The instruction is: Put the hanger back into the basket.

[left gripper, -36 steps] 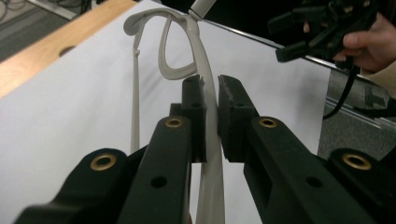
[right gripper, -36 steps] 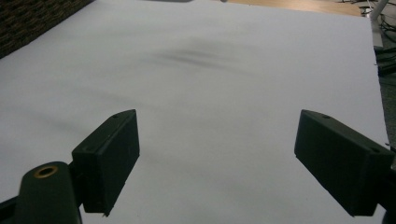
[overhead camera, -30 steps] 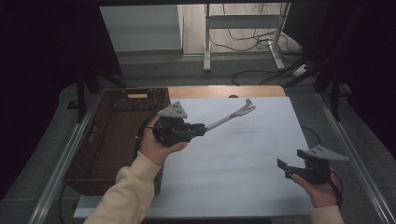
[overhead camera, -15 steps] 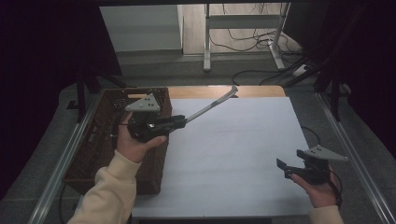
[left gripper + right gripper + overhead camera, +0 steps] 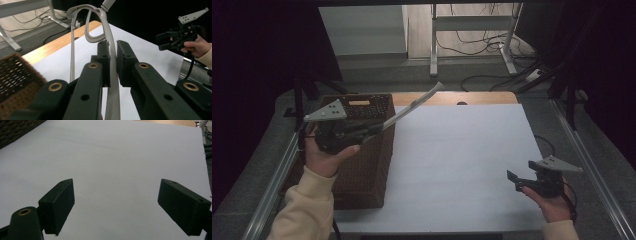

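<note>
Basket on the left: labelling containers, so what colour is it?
Dark brown woven wicker basket, clearest in the high view.

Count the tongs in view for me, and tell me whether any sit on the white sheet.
1. The grey tongs are clamped in the left gripper, raised beside the wicker basket. None lie on the white sheet; the basket's interior is not visible.

Looks like a lab or some kind of recording rig room, not a home. Black curtains (image 5: 257,75) hang on both sides, and the wooden table (image 5: 447,97) covered with a plain white sheet (image 5: 462,160) sits inside a grey metal rail frame (image 5: 272,185). At the far end there's a bare floor with loose black cables (image 5: 492,75) snaking around the white metal legs of a desk (image 5: 434,45).
</note>
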A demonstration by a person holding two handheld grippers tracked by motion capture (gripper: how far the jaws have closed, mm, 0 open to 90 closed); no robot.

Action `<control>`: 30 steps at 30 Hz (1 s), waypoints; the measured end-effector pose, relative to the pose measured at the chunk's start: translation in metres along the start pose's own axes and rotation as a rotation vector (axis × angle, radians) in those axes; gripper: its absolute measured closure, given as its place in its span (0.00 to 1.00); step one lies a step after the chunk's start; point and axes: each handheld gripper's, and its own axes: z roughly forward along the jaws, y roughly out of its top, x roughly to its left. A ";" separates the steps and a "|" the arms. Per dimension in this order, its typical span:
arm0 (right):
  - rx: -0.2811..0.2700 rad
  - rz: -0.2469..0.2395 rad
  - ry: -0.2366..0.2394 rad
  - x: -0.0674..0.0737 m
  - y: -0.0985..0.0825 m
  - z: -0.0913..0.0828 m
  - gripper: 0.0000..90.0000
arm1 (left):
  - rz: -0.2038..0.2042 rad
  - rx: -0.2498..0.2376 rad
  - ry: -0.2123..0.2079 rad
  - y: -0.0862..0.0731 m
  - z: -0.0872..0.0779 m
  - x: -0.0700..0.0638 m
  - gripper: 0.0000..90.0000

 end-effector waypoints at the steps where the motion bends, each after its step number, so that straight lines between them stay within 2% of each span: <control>1: 0.001 0.000 -0.001 0.000 0.000 0.000 0.16 | -0.004 -0.004 0.002 -0.001 -0.004 0.002 0.91; 11: 0.007 -0.005 0.002 0.002 0.000 0.003 0.16 | -0.037 -0.034 0.037 -0.015 -0.036 0.015 0.91; 20: 0.014 -0.011 0.003 0.003 0.000 0.004 0.16 | -0.064 -0.049 0.060 -0.028 -0.055 0.024 0.91; 30: 0.020 -0.011 0.001 0.003 0.000 0.006 0.16 | -0.092 -0.060 0.106 -0.043 -0.078 0.035 0.91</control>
